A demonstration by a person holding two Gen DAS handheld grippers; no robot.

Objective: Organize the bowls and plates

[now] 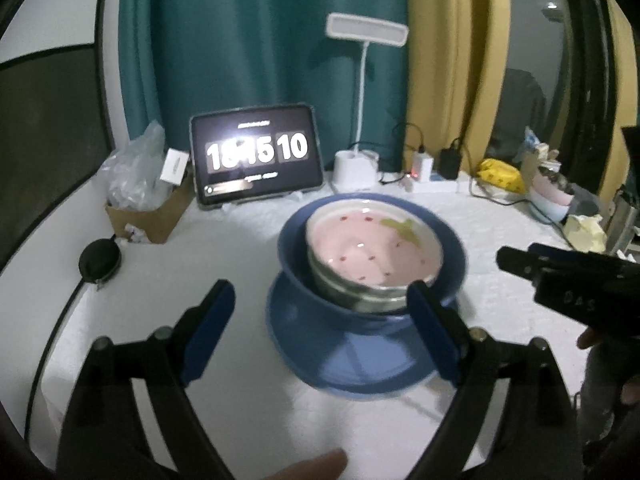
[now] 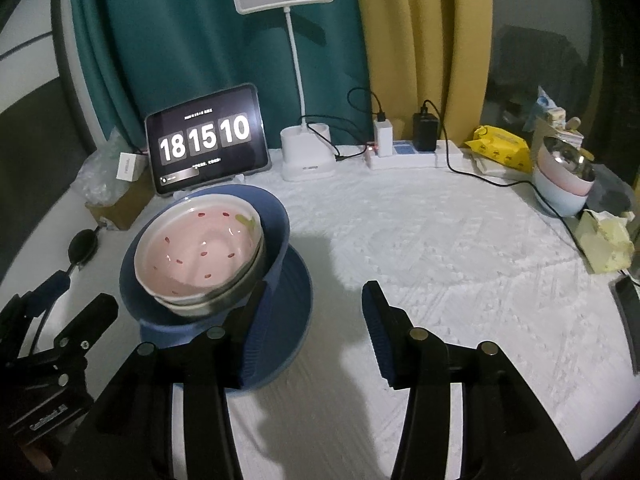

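Bowls nest, pink bowl (image 2: 200, 252) in blue bowl (image 2: 276, 224) on plate (image 2: 292, 320); both grippers gape empty.

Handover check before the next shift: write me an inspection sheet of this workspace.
Surface: white quilted cover, no spills seen.
Job's things: pink bowl nested in a steel bowl, inside a blue bowl, on a blue plate; the stack leans.
Clutter: tablet clock, desk lamp, yellow packet, spare bowls, cardboard box.
Grippers: left gripper open beside the stack; right gripper open, nothing between its fingers.
Cables: black leads run from the power strip.
Surroundings: teal and yellow curtains.
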